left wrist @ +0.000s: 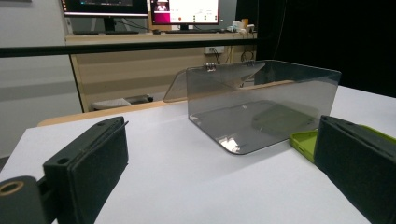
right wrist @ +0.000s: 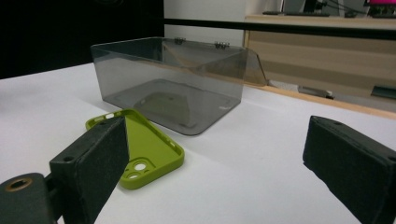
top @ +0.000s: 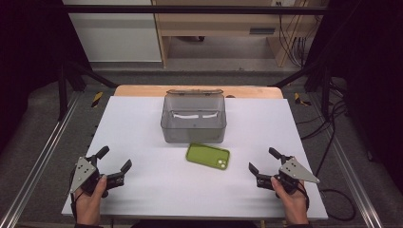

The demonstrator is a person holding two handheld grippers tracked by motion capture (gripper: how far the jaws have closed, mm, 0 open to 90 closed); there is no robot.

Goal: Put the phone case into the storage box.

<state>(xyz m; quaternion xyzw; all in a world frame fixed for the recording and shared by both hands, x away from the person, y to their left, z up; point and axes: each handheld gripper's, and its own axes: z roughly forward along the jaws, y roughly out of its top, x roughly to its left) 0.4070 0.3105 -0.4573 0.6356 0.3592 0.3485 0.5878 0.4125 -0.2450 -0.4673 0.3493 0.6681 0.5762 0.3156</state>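
Note:
A green phone case lies hollow side up on the white table, just in front of a clear smoky plastic box whose lid is swung open at the back. My left gripper rests near the table's front left, held by a hand, jaws wide apart with nothing between them. At the front right, my right gripper is open too and holds nothing. Both point inward toward the case and box.
The box looks empty inside. A wooden strip runs along the table's far edge. Beyond it stand a wooden desk with cables and a black frame bar. Metal rails flank the table.

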